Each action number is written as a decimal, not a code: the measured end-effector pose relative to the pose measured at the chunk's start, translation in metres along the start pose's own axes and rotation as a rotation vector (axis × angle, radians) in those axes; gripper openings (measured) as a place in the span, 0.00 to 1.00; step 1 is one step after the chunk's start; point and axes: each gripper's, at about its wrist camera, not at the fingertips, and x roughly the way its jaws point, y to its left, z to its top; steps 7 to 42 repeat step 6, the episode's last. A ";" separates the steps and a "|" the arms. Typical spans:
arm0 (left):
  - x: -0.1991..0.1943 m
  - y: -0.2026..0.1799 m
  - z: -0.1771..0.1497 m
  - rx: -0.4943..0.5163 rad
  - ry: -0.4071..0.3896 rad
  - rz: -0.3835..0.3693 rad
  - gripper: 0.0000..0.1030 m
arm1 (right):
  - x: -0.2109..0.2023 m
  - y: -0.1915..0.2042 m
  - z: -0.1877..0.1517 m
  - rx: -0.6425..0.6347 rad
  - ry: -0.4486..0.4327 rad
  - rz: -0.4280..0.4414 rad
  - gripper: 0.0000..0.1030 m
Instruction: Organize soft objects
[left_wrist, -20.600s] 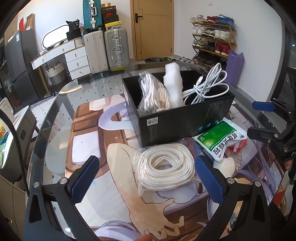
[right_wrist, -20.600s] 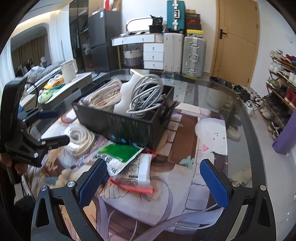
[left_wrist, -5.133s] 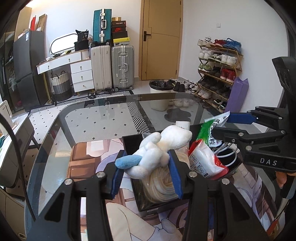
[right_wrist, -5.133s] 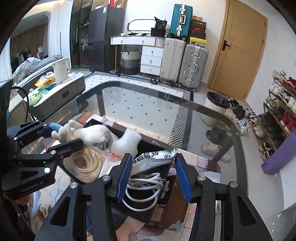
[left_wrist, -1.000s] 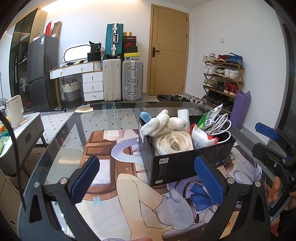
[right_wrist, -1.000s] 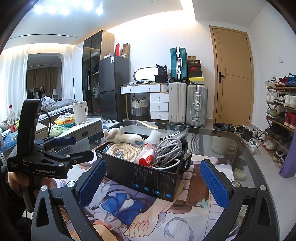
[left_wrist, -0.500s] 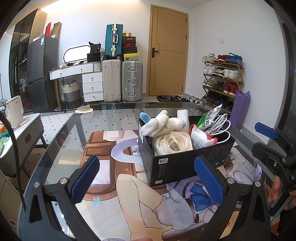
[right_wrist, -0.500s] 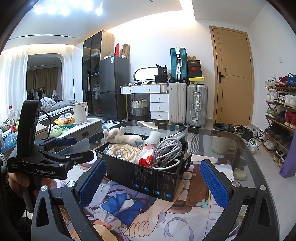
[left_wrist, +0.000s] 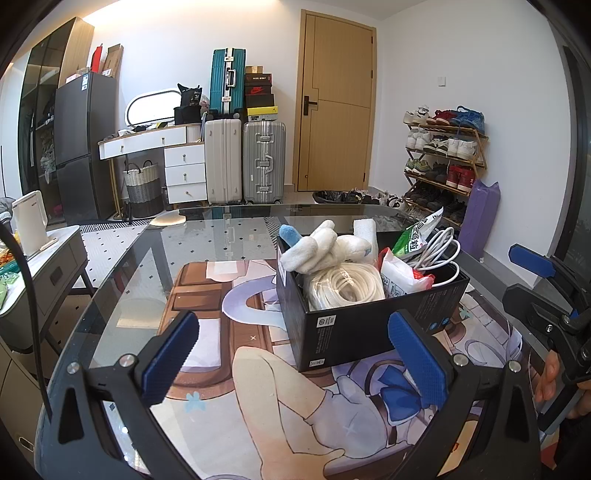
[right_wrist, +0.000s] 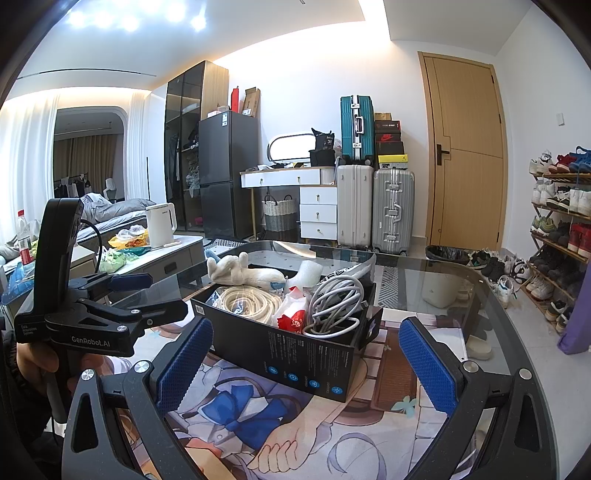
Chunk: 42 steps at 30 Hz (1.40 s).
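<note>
A black box (left_wrist: 369, 325) (right_wrist: 295, 354) stands on the printed mat on the glass table. In it lie a white plush toy (left_wrist: 325, 245) (right_wrist: 240, 273), a coil of white rope (left_wrist: 345, 286) (right_wrist: 245, 301), a red and white packet (left_wrist: 400, 275) (right_wrist: 293, 314), a green packet (left_wrist: 415, 236) and white cables (left_wrist: 437, 247) (right_wrist: 332, 299). My left gripper (left_wrist: 291, 363) is open and empty, in front of the box. My right gripper (right_wrist: 304, 365) is open and empty, near the box's other side. Each gripper shows in the other's view, the right (left_wrist: 546, 295) and the left (right_wrist: 110, 306).
The glass table's edge (right_wrist: 491, 291) curves round at the far right. A low grey cabinet (left_wrist: 40, 266) with a white kettle (right_wrist: 160, 225) stands to the left. Suitcases (left_wrist: 243, 158), a door (left_wrist: 334, 107) and a shoe rack (left_wrist: 443, 166) line the far walls.
In the last second nothing moves. About five seconds ago my left gripper held the plush toy and my right held a packet over the box; both are now released and drawn back.
</note>
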 end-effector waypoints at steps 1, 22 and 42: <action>0.000 0.000 0.000 0.000 0.000 0.000 1.00 | 0.000 0.000 0.000 0.000 -0.001 0.000 0.99; -0.003 -0.001 0.002 0.003 -0.009 -0.006 1.00 | 0.000 0.000 0.000 0.000 -0.001 0.000 0.99; -0.003 -0.001 0.002 0.003 -0.009 -0.006 1.00 | 0.000 0.000 0.000 0.000 -0.001 0.000 0.99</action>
